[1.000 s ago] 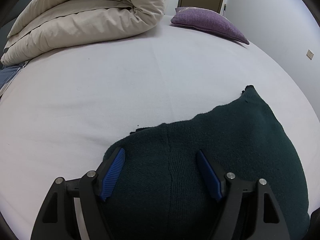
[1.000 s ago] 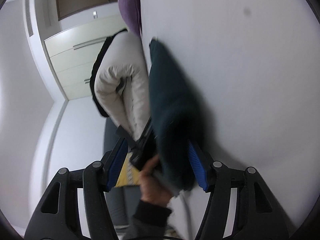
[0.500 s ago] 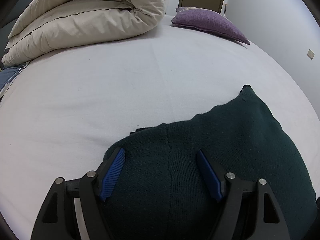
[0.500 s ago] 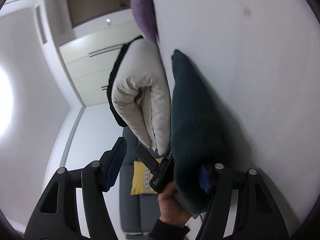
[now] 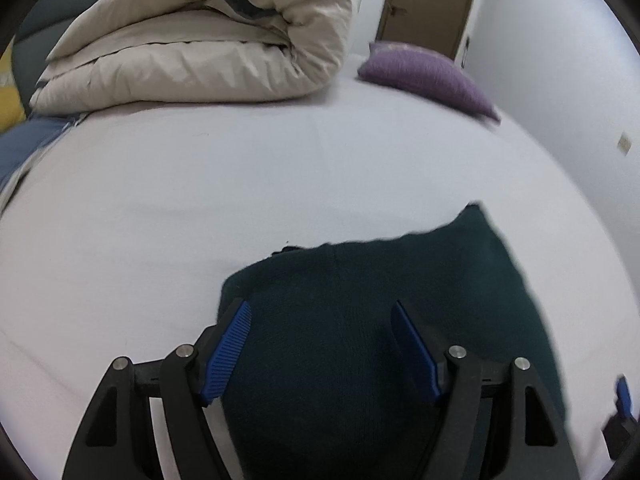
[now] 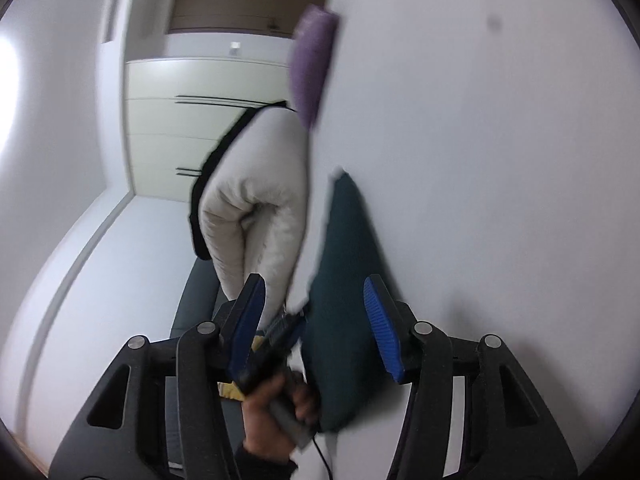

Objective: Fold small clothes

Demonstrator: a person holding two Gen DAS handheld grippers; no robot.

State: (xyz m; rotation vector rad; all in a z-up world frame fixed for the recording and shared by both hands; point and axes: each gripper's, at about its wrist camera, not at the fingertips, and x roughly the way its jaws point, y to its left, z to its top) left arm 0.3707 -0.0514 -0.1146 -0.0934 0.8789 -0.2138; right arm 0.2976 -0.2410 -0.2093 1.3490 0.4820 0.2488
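A: Where's the dark green knit garment [image 5: 380, 340]?

B: Flat on the white bed [image 5: 200, 200]. The left gripper [image 5: 320, 344] hovers over it, jaws spread; the right gripper [image 6: 314, 320] is likewise spread, pinching nothing.

A: Risks?

B: A shallow pinch could catch one layer only, skewing the fold. The rolled duvet [image 5: 200, 48] and purple pillow [image 5: 424, 72] sit well apart, obstructing nothing.

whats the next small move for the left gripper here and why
Probably lower and close the left gripper on the near edge of the dark green knit garment. Its blue pads are spread wide over the cloth, which lies flat on the white bed, so nothing is pinched yet.
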